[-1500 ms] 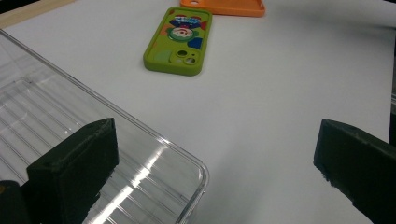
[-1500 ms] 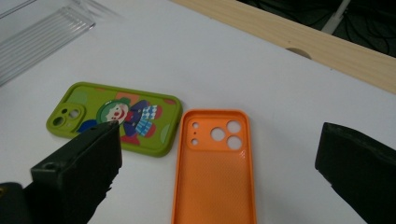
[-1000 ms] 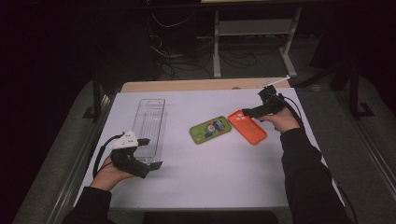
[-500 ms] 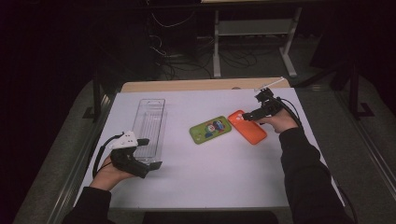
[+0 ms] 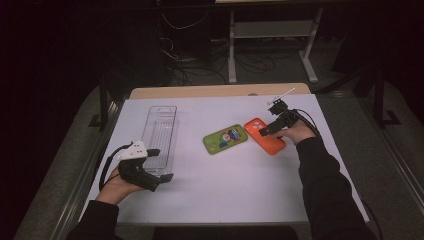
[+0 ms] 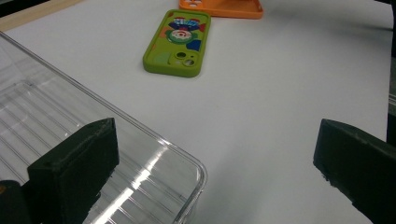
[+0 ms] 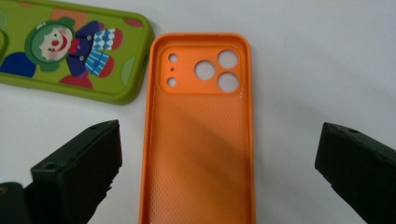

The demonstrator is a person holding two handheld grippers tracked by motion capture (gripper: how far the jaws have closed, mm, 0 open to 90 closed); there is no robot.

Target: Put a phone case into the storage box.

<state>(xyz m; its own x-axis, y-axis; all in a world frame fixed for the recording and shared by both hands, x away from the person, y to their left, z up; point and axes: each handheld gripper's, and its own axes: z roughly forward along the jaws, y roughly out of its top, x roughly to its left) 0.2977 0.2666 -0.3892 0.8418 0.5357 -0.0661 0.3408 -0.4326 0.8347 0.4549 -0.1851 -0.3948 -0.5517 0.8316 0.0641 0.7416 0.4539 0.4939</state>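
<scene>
Right gripper (image 5: 264, 131): jaws spread wide, empty, poised over the orange phone case (image 7: 201, 135).
Orange case: lying open side up between the jaws, camera holes at the far end, touched by neither.
Beside it: green cartoon phone case (image 7: 74, 51), close off the left jaw, apart from the orange one.
Left gripper (image 5: 162, 164): jaws wide apart, holding nothing, at the near corner of the clear plastic tray (image 6: 140, 154).
Tray: one jaw over its rim, the other over bare white table (image 5: 240, 185).
Beyond the left jaws: green case, then orange case, path open.
Change: right hand (image 5: 295, 132) drawn slightly nearer over the past second; left gripper, tray and cases unmoved.
</scene>
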